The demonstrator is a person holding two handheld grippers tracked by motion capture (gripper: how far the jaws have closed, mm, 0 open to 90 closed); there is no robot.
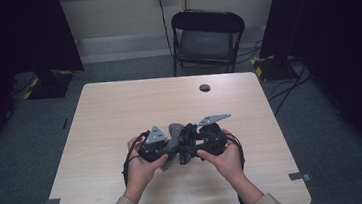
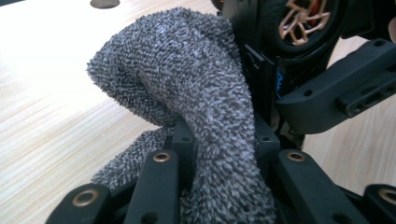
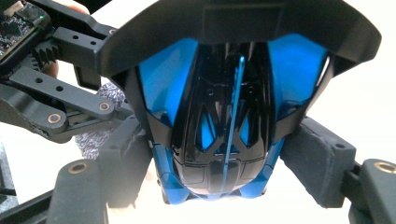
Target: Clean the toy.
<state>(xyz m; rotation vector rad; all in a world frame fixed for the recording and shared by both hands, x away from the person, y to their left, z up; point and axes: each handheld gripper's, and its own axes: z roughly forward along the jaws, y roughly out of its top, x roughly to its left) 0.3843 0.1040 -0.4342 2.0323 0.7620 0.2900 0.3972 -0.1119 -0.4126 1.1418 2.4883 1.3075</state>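
A person's two hands hold the grippers nose to nose over the middle of the wooden table (image 1: 119, 108). My left gripper (image 1: 169, 147) is shut on a grey fuzzy cloth (image 1: 175, 134). In the left gripper view the cloth (image 2: 187, 79) bulges up out of the closed jaws and presses against the toy car, whose bronze wheel (image 2: 301, 23) sits at the top right. My right gripper (image 3: 219, 172) holds that glossy blue and black toy car (image 3: 224, 116) between its foam pads (image 3: 317, 163). Past the car's left side, the left gripper (image 3: 60, 102) and some cloth (image 3: 95, 135) show.
A black folding chair (image 1: 208, 39) stands beyond the table's far edge. A round dark cable hole (image 1: 205, 87) sits near the table's far side. Black curtains hang at both sides, and cables lie on the grey floor at the right.
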